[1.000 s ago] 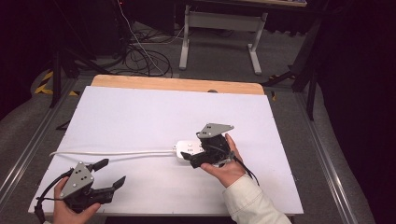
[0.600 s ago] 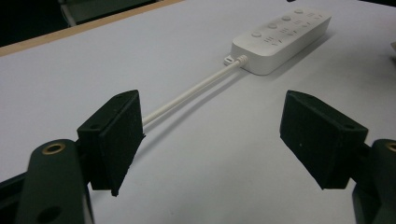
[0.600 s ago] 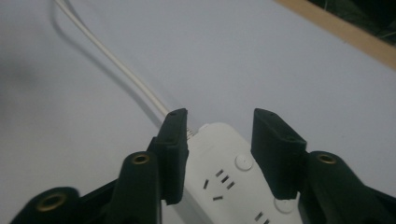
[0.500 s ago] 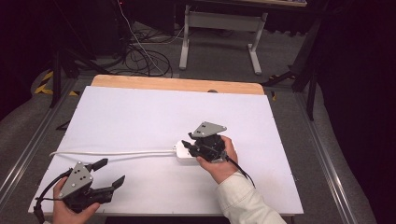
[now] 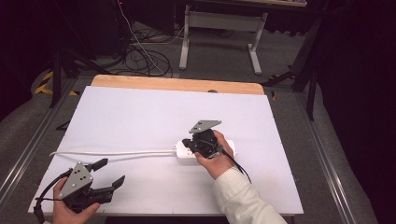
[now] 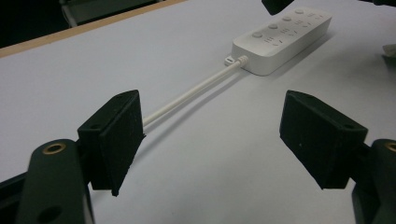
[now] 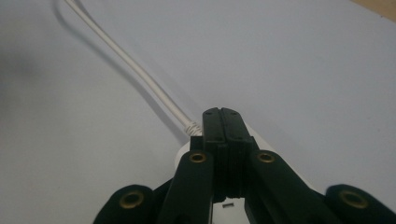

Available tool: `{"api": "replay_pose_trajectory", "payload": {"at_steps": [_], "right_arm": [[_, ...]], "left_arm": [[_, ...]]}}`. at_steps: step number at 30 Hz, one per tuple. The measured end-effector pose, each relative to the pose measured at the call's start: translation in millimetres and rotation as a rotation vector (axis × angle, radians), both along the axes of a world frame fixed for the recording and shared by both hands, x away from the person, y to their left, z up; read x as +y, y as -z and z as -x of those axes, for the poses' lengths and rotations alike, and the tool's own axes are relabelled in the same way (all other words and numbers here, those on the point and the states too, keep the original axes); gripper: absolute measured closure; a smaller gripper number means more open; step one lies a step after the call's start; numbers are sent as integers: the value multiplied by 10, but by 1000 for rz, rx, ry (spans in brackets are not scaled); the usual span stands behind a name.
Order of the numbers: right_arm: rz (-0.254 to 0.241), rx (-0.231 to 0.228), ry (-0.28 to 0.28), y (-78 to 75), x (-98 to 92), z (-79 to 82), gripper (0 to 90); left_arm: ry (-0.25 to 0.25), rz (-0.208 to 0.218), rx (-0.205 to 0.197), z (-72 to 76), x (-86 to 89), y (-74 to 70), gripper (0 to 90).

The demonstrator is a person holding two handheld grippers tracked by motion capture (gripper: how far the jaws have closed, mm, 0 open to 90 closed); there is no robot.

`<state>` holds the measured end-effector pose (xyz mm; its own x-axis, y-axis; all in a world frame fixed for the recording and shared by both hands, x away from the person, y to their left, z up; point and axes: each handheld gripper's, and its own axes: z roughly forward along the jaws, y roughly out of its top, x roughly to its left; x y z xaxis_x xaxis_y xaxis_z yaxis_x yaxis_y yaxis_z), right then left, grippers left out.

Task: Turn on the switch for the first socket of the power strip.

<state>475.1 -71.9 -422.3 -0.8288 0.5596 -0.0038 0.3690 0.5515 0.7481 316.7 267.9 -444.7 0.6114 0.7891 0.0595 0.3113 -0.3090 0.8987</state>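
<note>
A switch-pressing step is judged in hand: the right gripper, jaws pressed together, is poised over the power strip; downward pressure is needed next. The left gripper is held spread, well apart.

The counter is white on top, with a bare wood strip along its far edge. Grey carpet covers the floor around it. Beyond stands a grey desk frame on two legs, and black cables lie coiled on the floor to its left. The room behind is dark.
</note>
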Motion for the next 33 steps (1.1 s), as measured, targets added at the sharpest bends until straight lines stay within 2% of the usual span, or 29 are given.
{"api": "replay_pose_trajectory", "payload": {"at_steps": [8,12,25,33], "right_arm": [[24,32,24,86,3,-107,900],[52,43,35,142,19,-152,900],[128,39,85,230,34,-222,900],[140,32,89,249,43,-230,900]], "left_arm": [[-1,6,5,-4,-7,7,225],[3,-1,4,-6,-6,6,225],[3,1,6,-8,-4,7,225],[4,0,7,-9,-5,9,225]]}}
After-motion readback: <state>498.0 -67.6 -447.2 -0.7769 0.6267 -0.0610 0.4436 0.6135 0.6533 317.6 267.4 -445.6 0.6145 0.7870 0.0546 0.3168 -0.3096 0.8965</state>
